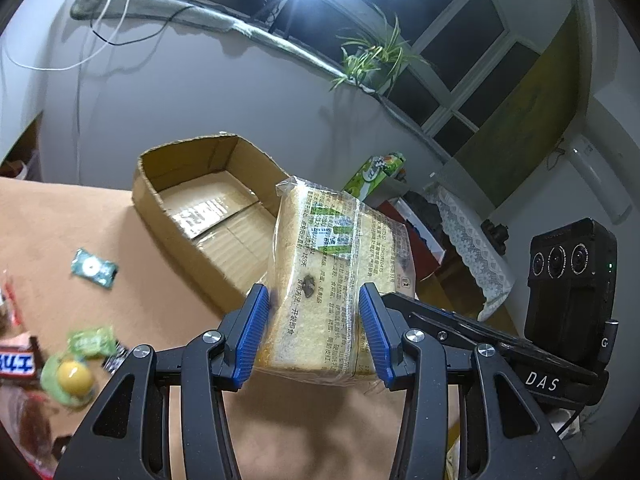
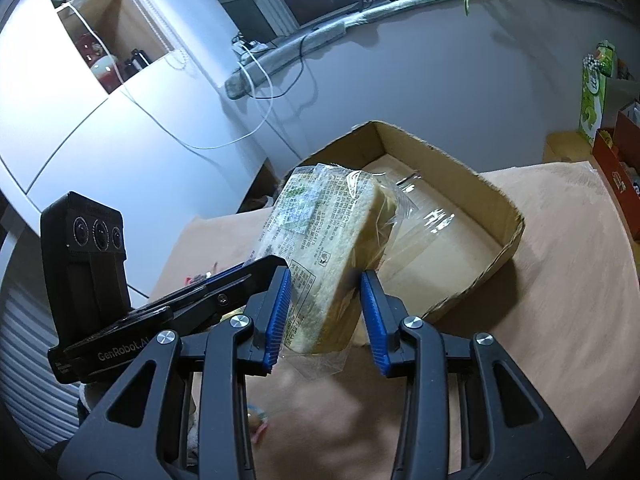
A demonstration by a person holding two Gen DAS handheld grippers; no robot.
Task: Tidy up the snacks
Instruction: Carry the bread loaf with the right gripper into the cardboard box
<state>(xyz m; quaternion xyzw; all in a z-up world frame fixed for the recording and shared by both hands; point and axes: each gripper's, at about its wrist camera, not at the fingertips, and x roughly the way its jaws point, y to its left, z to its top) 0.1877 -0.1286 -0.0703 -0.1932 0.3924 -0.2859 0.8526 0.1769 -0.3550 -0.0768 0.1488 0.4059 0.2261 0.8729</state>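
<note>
Together, the left tool (image 1: 314, 330) and the right tool (image 2: 325, 312) each pinch the same wrapped bread loaf (image 1: 332, 280), blue pads pressed on its sides. It hangs lifted above the tan surface (image 1: 80, 220), just in front of an open cardboard box (image 1: 188, 208). Small sweets (image 1: 94, 268) lie scattered at left.

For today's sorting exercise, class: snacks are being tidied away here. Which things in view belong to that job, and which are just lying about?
Part of the job:
- wrapped bread, clamped by both the left hand-held gripper and the right hand-held gripper
- empty cardboard box
- loose snacks on the table

Just lying about:
- potted plant
- cables
- green carton
</note>
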